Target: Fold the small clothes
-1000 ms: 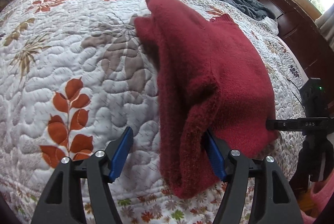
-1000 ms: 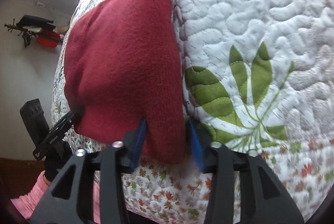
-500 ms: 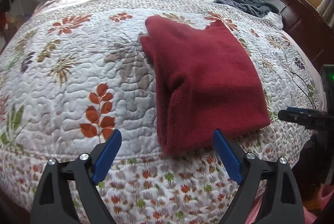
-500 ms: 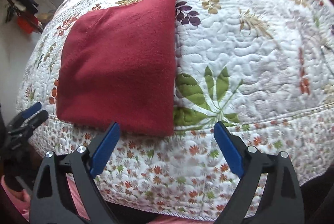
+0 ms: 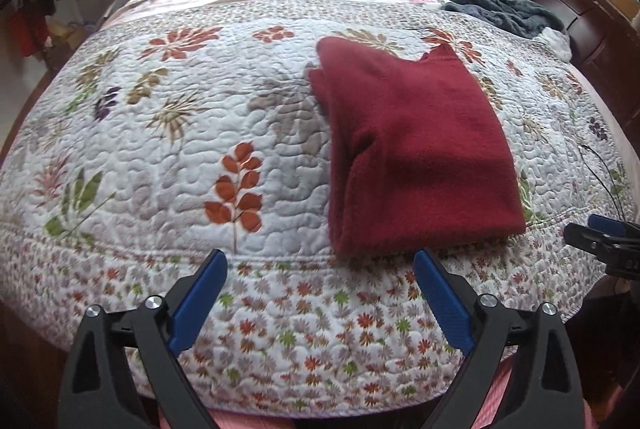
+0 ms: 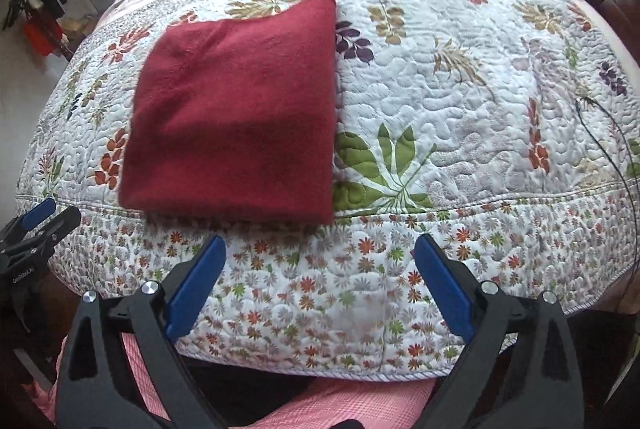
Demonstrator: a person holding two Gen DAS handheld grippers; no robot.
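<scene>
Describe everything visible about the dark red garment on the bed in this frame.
The dark red garment looks like a soft, fuzzy knit, probably a sweater, with a ribbed edge at its far corner. It lies folded into a rough rectangle, flat on the floral quilt, its near edge close to the bed's front border. In the left wrist view its left side shows stacked layers. Only the quilt touches it; the left gripper and right gripper are open and short of it.

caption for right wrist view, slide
Open right tool held off the bed edge, folded red sweater lying on the floral quilt.
</scene>
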